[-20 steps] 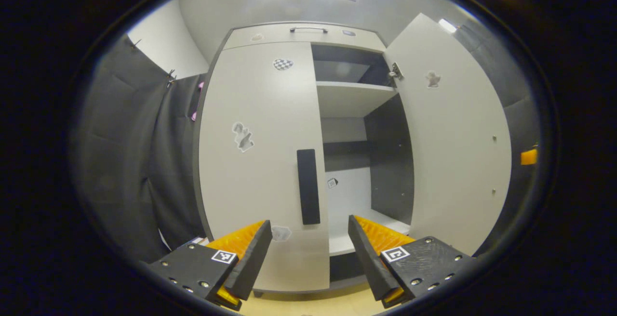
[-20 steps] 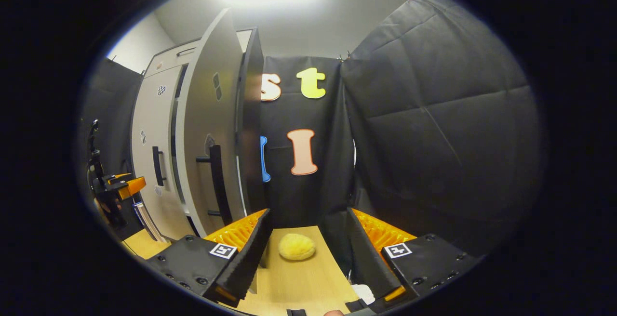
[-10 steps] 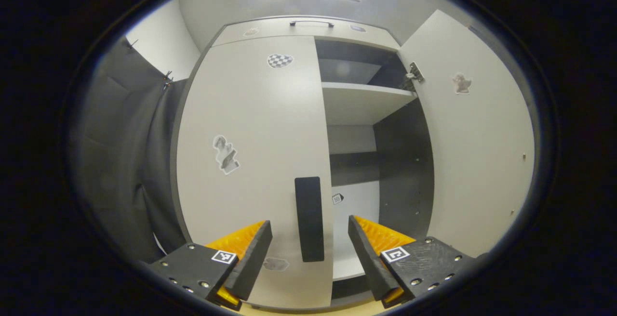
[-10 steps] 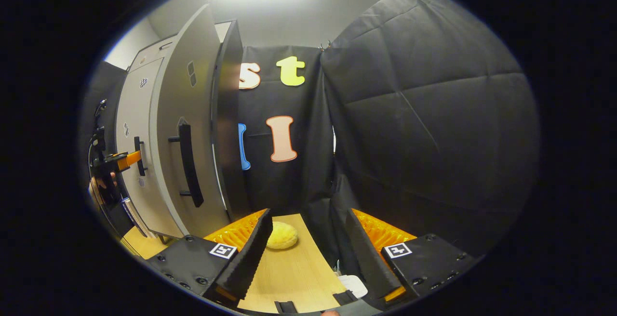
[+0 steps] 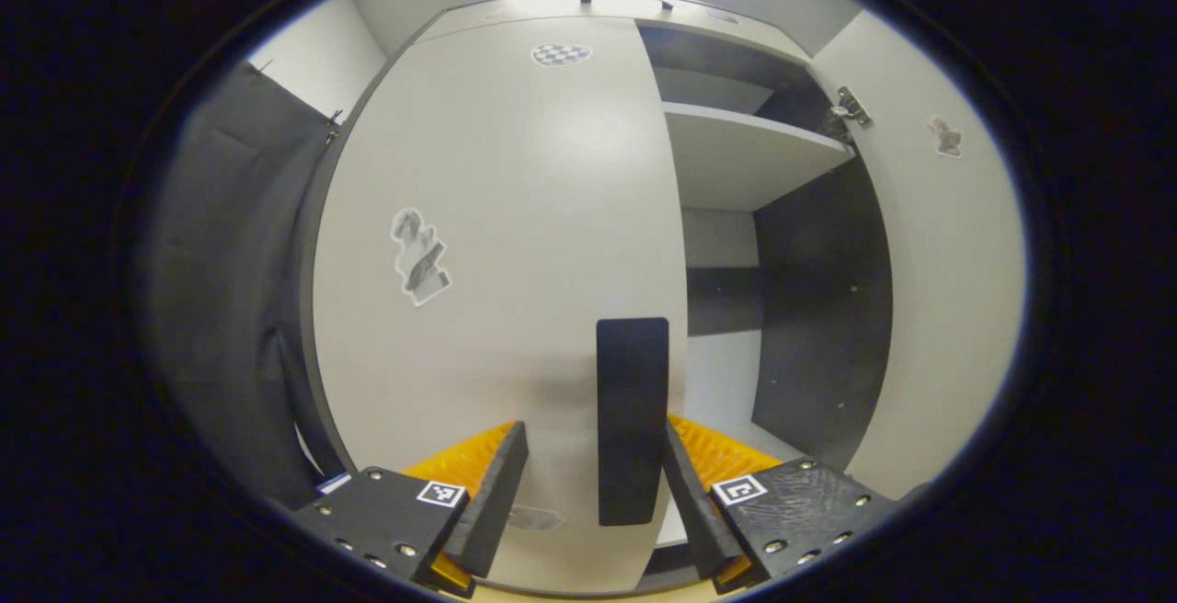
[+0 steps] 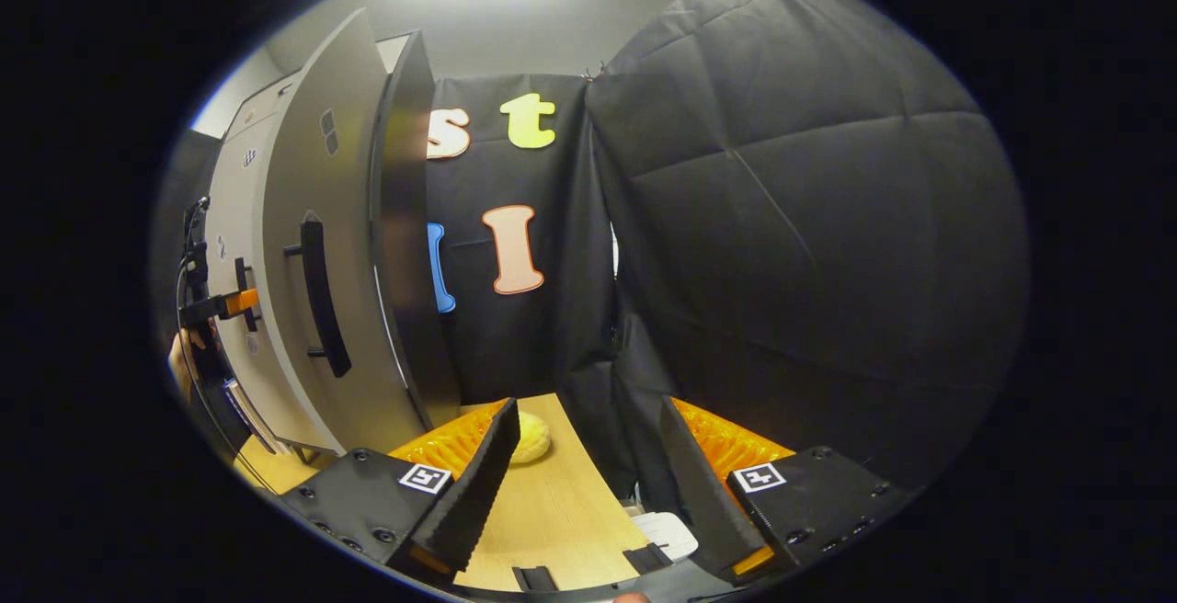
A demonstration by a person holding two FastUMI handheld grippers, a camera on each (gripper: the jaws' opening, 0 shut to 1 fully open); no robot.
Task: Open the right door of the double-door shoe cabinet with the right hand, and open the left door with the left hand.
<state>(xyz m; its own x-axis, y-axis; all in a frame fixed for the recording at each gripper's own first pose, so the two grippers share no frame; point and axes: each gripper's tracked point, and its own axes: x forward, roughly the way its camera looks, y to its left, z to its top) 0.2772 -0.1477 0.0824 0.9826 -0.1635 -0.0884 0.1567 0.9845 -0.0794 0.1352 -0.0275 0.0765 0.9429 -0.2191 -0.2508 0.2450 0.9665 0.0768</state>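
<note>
The left door [image 5: 515,244] of the cabinet [image 5: 588,10] is shut. It is a tall, flat, pale panel, and it looks stiff and hard. It likely swings on hinges at its outer edge, so it should turn easily with a steady pull and should not bend. Its face is smooth, with nothing to pinch there. The place to take hold is the handle [image 5: 631,419], a dark upright bar near the door's inner edge, low on the panel. The bar looks stiff and thin enough for a claw to close around.

The left gripper [image 5: 596,483] is right at that bar. Its two fingers are spread wide, one on each side of the bar's lower part. They do not press on it yet. It looks ready to close and pull.

The right door [image 5: 947,290] is already swung open. Beside it, the inside of the cabinet shows a pale shelf [image 5: 745,157] near the top and dark walls.

In the right gripper view the open door is seen from outside, with its own dark handle. The right gripper [image 6: 584,465] hangs well apart from the cabinet, spread wide and holding nothing. Below it is a wooden floor [image 6: 552,511] with a small yellow ball [image 6: 533,438] close to the cabinet's corner
</note>
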